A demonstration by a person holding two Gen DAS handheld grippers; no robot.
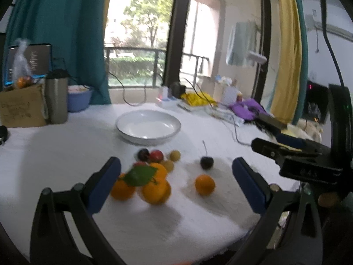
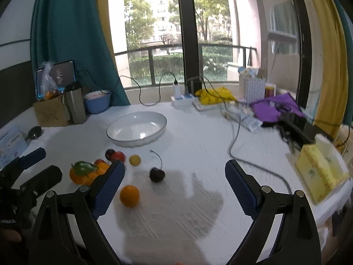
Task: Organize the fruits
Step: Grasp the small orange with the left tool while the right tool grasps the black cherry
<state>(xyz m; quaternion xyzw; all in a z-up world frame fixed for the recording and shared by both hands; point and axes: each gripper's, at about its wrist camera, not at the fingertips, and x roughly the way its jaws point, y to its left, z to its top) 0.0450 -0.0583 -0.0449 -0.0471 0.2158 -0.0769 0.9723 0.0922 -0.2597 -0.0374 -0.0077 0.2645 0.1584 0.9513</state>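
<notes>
Fruits lie loose on the white surface [image 1: 55, 154], none of them in the bowl [image 1: 148, 126]. Nearest the left tool [image 1: 176, 177], whose blue fingers [image 1: 103, 183] stand wide and hold nothing, is a heap of oranges [image 1: 154, 187] with a green leaf [image 1: 140, 174] on top; the left finger sits just beside this heap. A single orange [image 1: 204, 184] lies apart to the right of the heap, between the two fingers. Just beyond it is a dark cherry [image 1: 206, 162] with its stem upright. Behind the heap sit smaller fruits: a dark one [image 1: 143, 154], a red one [image 1: 157, 156] and two yellow ones [image 1: 174, 155], close together.

The right tool [image 2: 174, 181] is also spread wide and empty, hovering above the surface with the single orange and the cherry near its left finger [image 2: 108, 190]. The left tool shows at the left edge of that view.

Farther back, the white bowl stands empty in the middle of the surface. Beyond it, at the far edge, are a steel flask [image 2: 75, 103], a cardboard box [image 2: 49, 112], a blue tub [image 2: 98, 102], a power strip [image 2: 182, 99] and purple cloth [image 2: 273, 108]. A yellow tissue pack [image 2: 320, 172] lies at the right.
</notes>
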